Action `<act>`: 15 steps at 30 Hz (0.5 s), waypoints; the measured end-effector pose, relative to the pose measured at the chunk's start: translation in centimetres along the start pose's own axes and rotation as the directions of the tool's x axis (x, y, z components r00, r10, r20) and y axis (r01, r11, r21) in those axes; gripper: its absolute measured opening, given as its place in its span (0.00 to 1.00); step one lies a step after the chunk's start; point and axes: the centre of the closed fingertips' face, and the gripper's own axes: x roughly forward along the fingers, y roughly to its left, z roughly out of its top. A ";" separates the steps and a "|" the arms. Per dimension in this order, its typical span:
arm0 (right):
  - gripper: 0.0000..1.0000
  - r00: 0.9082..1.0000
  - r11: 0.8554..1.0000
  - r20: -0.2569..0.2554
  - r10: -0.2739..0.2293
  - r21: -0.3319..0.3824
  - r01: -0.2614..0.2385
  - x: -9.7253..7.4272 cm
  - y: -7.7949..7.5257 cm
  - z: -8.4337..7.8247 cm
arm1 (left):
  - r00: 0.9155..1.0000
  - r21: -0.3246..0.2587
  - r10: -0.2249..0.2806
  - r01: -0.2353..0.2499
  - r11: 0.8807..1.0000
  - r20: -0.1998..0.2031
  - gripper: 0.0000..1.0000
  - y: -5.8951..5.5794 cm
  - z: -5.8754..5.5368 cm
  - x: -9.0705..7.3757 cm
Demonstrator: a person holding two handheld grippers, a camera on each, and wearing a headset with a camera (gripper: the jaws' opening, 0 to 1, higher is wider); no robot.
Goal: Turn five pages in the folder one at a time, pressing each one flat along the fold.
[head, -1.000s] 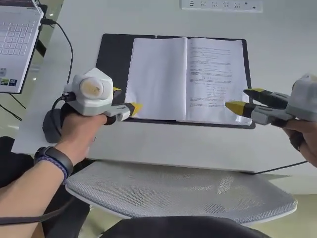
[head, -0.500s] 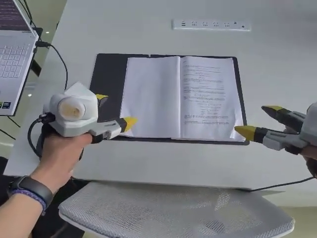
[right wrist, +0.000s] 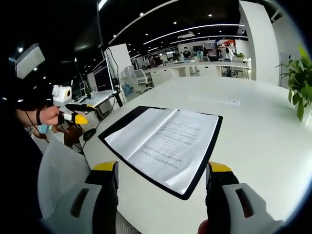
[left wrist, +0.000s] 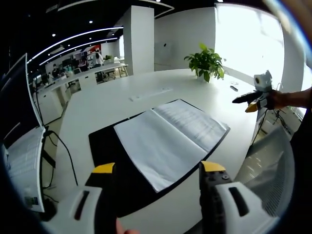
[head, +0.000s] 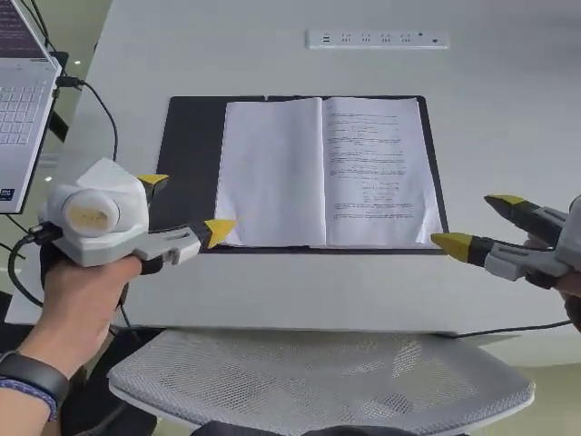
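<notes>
A black folder [head: 192,154] lies open on the white table, a blank page [head: 270,173] on its left and a printed page [head: 377,168] on its right. My left gripper [head: 184,207] hovers open just off the folder's near left corner, with nothing between its yellow tips. Off the near right corner my right gripper [head: 481,224] is open too and holds nothing. The left gripper view has the folder [left wrist: 108,146] ahead of the left gripper [left wrist: 158,167]. In the right gripper view, the folder [right wrist: 119,127] lies ahead of the right gripper [right wrist: 162,167].
A laptop [head: 18,100] sits at the table's left edge with a black cable [head: 107,109] trailing from it. A white power strip [head: 378,39] lies beyond the folder. A grey mesh chair [head: 318,368] stands below the table's near edge. A potted plant [left wrist: 206,62] stands at the far end.
Both grippers have drawn back from the folder's near corners toward the table edge, the left one down and left, the right one off the printed page. The head camera has shifted.
</notes>
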 end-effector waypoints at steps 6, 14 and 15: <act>0.72 1.000 1.000 -0.003 -0.003 0.008 0.003 -0.3 0.2 -0.4 | 1.000 -0.005 0.005 -0.005 1.000 -0.002 0.67 -0.5 -0.1 -0.2; 0.72 1.000 1.000 0.018 -0.018 0.023 0.017 -0.6 -0.2 0.0 | 1.000 0.037 -0.019 0.019 0.999 0.009 0.66 -1.9 1.8 1.0; 0.72 0.999 0.999 0.027 -0.019 0.029 0.018 -0.7 -0.2 0.2 | 1.000 0.043 -0.024 0.024 0.999 0.010 0.66 -2.1 2.1 1.2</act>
